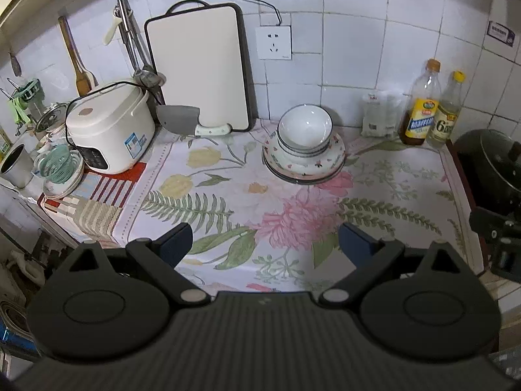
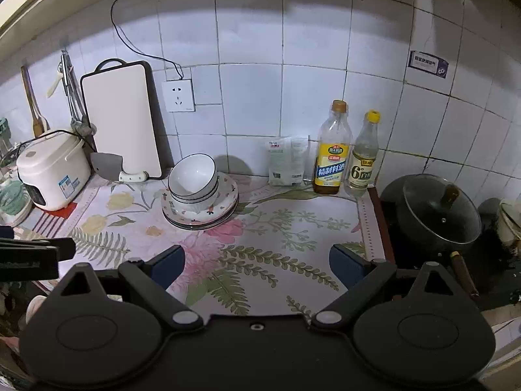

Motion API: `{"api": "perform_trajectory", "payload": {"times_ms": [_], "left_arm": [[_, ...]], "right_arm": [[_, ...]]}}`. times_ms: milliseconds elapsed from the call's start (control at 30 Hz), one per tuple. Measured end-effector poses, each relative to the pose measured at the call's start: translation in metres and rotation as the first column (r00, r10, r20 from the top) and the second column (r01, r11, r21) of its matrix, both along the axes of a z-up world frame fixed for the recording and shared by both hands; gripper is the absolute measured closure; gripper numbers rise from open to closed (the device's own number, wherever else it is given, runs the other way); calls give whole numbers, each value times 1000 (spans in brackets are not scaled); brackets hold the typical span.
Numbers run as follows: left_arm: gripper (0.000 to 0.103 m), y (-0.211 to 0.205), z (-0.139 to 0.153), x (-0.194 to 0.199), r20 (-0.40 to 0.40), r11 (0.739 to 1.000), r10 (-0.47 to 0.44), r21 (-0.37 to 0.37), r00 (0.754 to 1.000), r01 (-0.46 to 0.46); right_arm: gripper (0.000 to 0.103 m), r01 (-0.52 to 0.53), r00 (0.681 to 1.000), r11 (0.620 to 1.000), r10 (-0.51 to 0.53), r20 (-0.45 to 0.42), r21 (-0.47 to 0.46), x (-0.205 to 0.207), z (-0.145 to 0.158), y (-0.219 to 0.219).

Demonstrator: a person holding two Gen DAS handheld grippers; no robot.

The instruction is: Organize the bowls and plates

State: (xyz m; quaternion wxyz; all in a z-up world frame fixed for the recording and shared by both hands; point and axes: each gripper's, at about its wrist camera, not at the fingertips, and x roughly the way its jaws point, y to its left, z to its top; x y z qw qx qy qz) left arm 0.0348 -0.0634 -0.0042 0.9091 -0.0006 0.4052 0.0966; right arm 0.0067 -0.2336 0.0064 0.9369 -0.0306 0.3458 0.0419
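White bowls with dark rims are nested together and tilted, resting on a stack of patterned plates at the back of the floral counter. The right wrist view shows the same bowls on the plates left of centre. My left gripper is open, well in front of the stack, with nothing between its blue pads. My right gripper is also open over the cloth, in front and to the right of the stack. The other gripper shows as a dark shape at the left edge.
A rice cooker, a cleaver and a cutting board stand at the back left. Two bottles and a white packet line the wall. A lidded black pot sits at the right on the stove.
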Motion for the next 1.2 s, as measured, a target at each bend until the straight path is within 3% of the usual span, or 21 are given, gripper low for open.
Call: {"api": "perform_trajectory", "payload": {"times_ms": [233,567,1200], "left_arm": [[6,-3,-2,-6,-28,1000,-19,-2,999,19],[6,-9,6,-8,-38,998,-51,24,998,52],[6,-11,4,-8,-15,998,-60,4,998,60]], "right_arm": [[6,27,998,997,-31,-60,-71,-8,-1,7],[5,61,995,996,-66,-69,-63,-9,8,5],[5,75,994,996,-78,-72,-39,-9,6,4]]}}
